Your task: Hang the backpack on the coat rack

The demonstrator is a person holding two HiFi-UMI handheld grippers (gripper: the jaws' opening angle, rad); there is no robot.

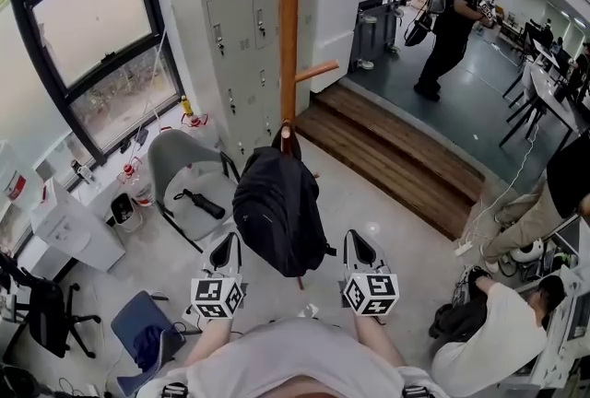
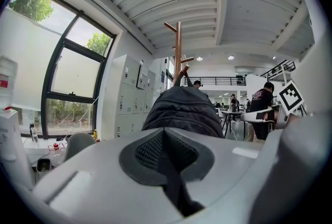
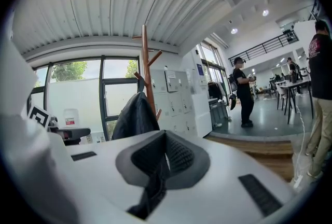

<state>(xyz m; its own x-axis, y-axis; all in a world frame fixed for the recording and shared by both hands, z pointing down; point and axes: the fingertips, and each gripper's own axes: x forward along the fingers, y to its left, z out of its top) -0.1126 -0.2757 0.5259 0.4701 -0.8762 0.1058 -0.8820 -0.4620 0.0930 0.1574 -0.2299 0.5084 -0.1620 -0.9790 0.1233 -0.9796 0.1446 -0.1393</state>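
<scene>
as the backpack (image 1: 277, 207) is seen hung on the coat rack (image 1: 289, 18), the task is judged done; the left gripper (image 1: 225, 246) and right gripper (image 1: 356, 245) are closed, nothing held.

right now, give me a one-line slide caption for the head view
Black backpack hangs on the wooden coat rack; left gripper and right gripper, both shut and empty, face it.

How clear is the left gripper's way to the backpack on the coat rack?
Probably clear. The backpack hangs from the coat rack directly ahead of the left gripper, and nothing shows between them. Its jaws are shut and empty, so they would need to open first.
</scene>
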